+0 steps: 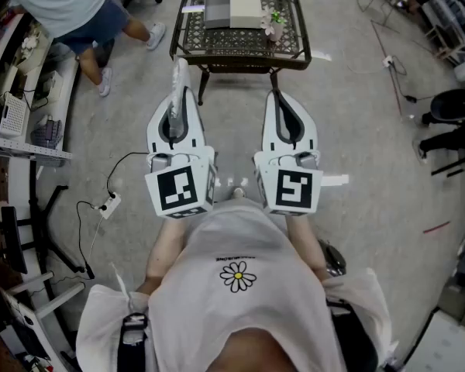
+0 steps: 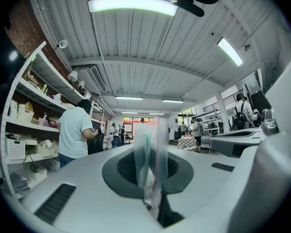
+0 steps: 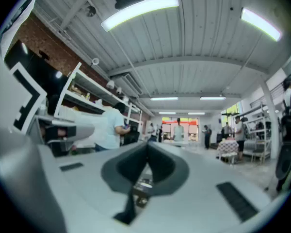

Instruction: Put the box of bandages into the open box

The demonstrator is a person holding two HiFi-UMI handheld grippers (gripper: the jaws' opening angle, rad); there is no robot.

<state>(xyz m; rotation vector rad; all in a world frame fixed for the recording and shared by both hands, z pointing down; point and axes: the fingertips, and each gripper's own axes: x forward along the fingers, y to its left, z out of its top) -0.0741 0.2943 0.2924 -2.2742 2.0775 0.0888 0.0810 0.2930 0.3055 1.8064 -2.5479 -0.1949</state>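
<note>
A small dark wire table (image 1: pixel 287 53) stands ahead on the floor. On it lie a grey open box (image 1: pixel 216 11), a white box (image 1: pixel 246 5) right beside it, and a small pink and green item (image 1: pixel 273 23). Both grippers are held at waist height, short of the table and pointing toward it. My left gripper (image 1: pixel 177 98) is shut on a clear plastic bag (image 1: pixel 180 74) that sticks out past its tips. In the left gripper view the bag (image 2: pixel 154 149) stands upright in the left gripper (image 2: pixel 148 157). My right gripper (image 1: pixel 277 95) is shut and empty, with the right gripper's (image 3: pixel 146 152) jaws together.
A person in a light blue shirt (image 1: pixel 66 2) stands at the far left by white shelving (image 1: pixel 19 122). A power strip with a cable (image 1: pixel 108 204) lies on the floor at the left. Dark chairs (image 1: pixel 453 107) are at the right. More people stand far off in the gripper views.
</note>
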